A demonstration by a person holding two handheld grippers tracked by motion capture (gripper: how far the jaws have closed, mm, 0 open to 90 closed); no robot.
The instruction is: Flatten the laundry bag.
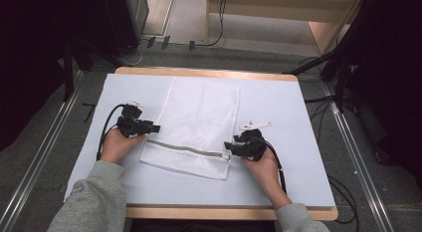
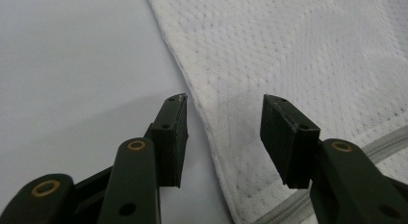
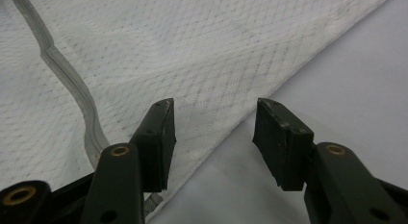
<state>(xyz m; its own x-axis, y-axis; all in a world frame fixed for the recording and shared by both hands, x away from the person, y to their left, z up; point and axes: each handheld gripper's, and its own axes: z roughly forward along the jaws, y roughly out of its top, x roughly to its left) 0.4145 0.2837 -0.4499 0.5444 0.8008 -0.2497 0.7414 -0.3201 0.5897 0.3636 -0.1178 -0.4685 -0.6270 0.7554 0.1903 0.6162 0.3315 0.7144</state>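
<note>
A white mesh laundry bag (image 1: 196,125) lies flat on the white table cover (image 1: 278,100), its grey zipper (image 1: 189,150) running across the near end. My left gripper (image 1: 155,127) sits at the bag's left edge, jaws apart. In the left gripper view the bag's edge (image 2: 211,132) passes between the open fingertips (image 2: 175,113) without being pinched. My right gripper (image 1: 228,145) is at the bag's right edge near the zipper's end. In the right gripper view the bag (image 3: 202,65) and its edge (image 3: 226,132) lie under open jaws, the zipper (image 3: 72,84) at the left.
The table's wooden rim (image 1: 209,72) shows at the far side and at the near side (image 1: 224,212). Cables (image 1: 343,192) trail on the grey floor at the right. Dark stands (image 1: 343,67) flank the table. Bare cover lies to both sides of the bag.
</note>
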